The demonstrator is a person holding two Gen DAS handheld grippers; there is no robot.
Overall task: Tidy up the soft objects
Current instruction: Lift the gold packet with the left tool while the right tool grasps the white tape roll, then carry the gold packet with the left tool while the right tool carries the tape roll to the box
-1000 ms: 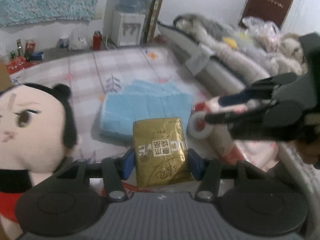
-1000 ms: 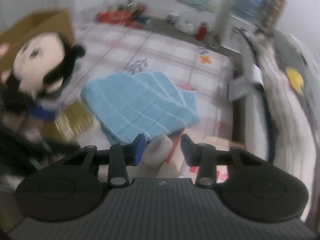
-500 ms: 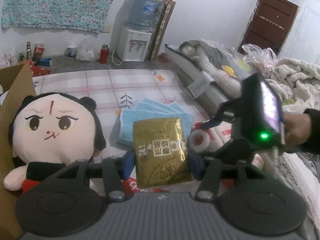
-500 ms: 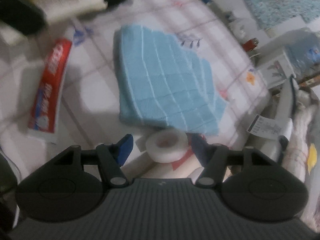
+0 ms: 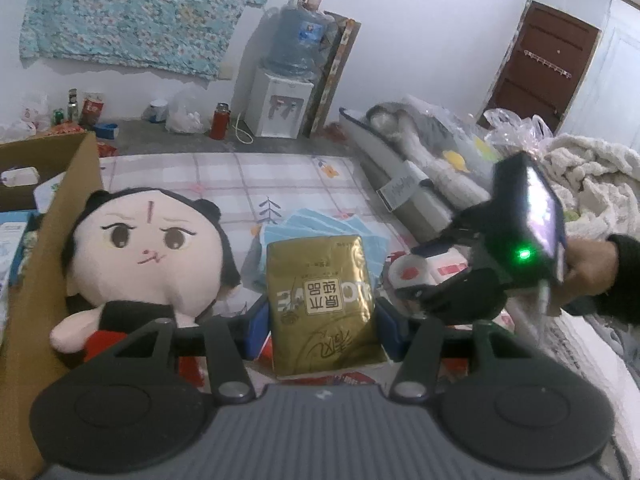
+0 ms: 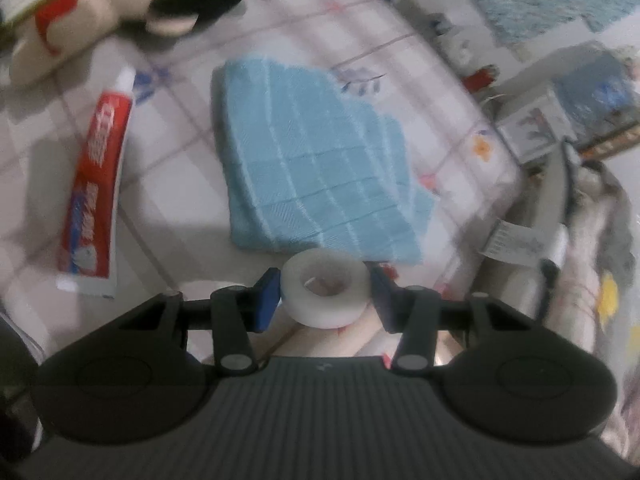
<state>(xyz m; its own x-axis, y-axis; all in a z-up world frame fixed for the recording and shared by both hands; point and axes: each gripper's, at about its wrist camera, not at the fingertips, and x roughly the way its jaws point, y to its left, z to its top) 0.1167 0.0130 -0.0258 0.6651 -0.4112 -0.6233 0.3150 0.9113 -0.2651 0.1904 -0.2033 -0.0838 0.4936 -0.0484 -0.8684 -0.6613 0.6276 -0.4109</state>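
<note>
My left gripper [image 5: 322,316] is shut on a gold tissue pack [image 5: 322,300], held upright between its blue pads. A plush doll [image 5: 148,256] with black hair leans against a cardboard box [image 5: 52,220] to the left. A folded light blue towel [image 6: 316,168] lies flat on the checked sheet. In front of the towel, my right gripper [image 6: 325,298] is closing on a white tape roll [image 6: 325,294], with both pads against its sides. That gripper [image 5: 416,276] also shows in the left wrist view, held by a person's hand [image 5: 588,268], its fingers around the tape roll [image 5: 408,274].
A red toothpaste tube [image 6: 96,196] lies left of the towel. Rolled bedding and bags [image 5: 432,168] pile up along the right side of the bed. The cardboard box holds packets. A water dispenser [image 5: 280,108] stands at the far wall.
My left gripper has risen and drawn back with the gold pack, so the doll and box show more fully. My right gripper rolled, pointed down, opened wider around the tape roll, then narrowed on it.
</note>
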